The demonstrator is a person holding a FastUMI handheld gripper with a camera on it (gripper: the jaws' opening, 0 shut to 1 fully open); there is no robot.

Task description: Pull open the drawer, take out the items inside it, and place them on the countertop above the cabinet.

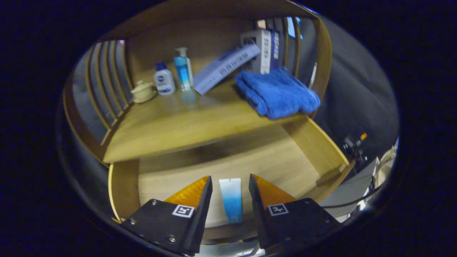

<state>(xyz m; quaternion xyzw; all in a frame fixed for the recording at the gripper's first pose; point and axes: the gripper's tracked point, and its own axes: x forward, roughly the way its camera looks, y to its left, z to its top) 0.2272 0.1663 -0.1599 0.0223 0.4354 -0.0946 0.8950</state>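
Note:
The wooden drawer (319,147) is pulled out below the countertop (171,128). On the drawer floor near its front lies a white-and-blue tube (231,200), pointing away from me. My gripper (230,176) is open and hangs over the drawer front, one finger on each side of the tube with a thin gap on both sides. The rest of the drawer floor that shows is bare wood.
On the countertop lie a folded blue towel (276,93) at the right, a blue pump bottle (183,69), a white bottle with a blue cap (164,79), a small lidded cup (142,91) and a leaning flat box (225,67) against another box (266,50). Slatted sides flank the shelf.

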